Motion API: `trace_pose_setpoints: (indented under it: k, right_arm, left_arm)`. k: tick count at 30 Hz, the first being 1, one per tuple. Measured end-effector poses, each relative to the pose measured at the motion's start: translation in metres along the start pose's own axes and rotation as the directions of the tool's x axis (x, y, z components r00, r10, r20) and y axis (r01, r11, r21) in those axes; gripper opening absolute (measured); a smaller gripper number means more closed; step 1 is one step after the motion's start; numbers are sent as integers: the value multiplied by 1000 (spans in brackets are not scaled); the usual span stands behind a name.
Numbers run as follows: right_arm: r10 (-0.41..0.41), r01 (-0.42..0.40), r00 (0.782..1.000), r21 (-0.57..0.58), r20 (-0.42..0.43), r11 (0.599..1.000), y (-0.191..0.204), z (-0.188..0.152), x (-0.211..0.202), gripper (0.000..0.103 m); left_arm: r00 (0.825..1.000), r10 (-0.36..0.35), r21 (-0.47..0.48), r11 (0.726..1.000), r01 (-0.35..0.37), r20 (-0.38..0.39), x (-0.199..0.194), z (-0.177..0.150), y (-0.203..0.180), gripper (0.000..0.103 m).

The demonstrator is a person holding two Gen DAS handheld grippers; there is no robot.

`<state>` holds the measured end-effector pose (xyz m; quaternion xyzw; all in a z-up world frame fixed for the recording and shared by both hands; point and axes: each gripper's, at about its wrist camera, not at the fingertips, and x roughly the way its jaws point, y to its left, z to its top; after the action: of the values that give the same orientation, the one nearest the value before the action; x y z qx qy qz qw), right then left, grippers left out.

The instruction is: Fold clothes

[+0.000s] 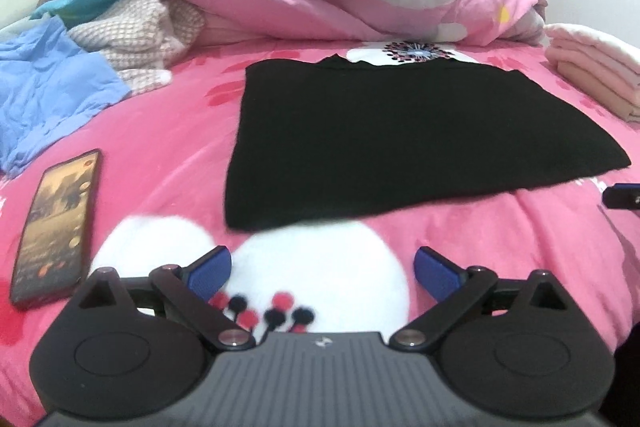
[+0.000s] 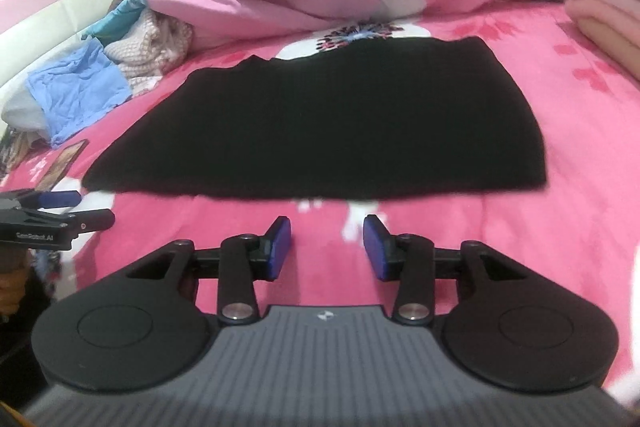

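Left wrist view: your left gripper [image 1: 322, 267] holds its jaws wide and empty, low over the pink bedsheet [image 1: 168, 155]. Your right gripper [image 2: 326, 247] is also parted, holding nothing. Just beyond both, the black garment [image 1: 400, 139] lies flat as a neat rectangle, sleeves out of sight, perhaps partly folded. A folded pale stack [image 1: 592, 71] sits right; loose clothes [image 1: 80, 67] wait left

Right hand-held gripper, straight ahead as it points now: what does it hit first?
Likely the near edge of the black garment. The right hand-held gripper is open and empty, with only bare pink bedsheet between its fingers and that hem. Its height above the bed is unclear.
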<state>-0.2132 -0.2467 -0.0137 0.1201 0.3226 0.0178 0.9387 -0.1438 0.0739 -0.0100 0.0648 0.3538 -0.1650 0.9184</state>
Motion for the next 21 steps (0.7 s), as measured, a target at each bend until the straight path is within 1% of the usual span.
trace_pose_setpoints:
  k: [3,5,9,12,14,15,16,17,18,19,21]
  right_arm:
    - [19,-20,999,8,29,1000,6,7,-10,40]
    - [41,-40,998,-18,56,999,16,17,-7,40]
    - [86,-77,993,-113,79,991,50,35,18,40]
    - [94,-83,993,-141,67,986,66,43,40,40]
    - [77,-67,995,-152,63,986,72,46,52,40]
    - [68,-57,996,-157,62,986,74,47,57,40]
    - [57,-48,997,-154,59,987,75,48,61,40]
    - [47,-38,997,-149,55,988,74,49,65,40]
    - [38,-30,998,-143,50,989,73,49,69,40]
    - [27,-21,999,-139,46,990,71,48,72,40]
    - [-7,12,999,-140,37,990,66,47,78,40]
  left_arm:
    - [1000,6,-27,1000,-5,25,-10,-2,5,99]
    - [999,10,-52,999,-8,47,-14,0,10,99]
    - [994,27,-94,995,-17,102,-17,9,20,98]
    - [989,12,-110,994,4,145,-10,21,25,94]
    - [985,-2,-117,993,22,170,-3,30,27,85]
    - [985,-19,-117,992,40,173,4,35,27,83]
    - [984,-37,-117,991,58,176,11,40,26,78]
    - [984,-48,-106,992,67,169,19,42,23,73]
    - [985,-59,-96,993,75,162,26,44,20,70]
    - [985,-70,-85,993,84,155,34,46,17,65]
    - [986,-91,-63,993,101,141,49,50,10,64]
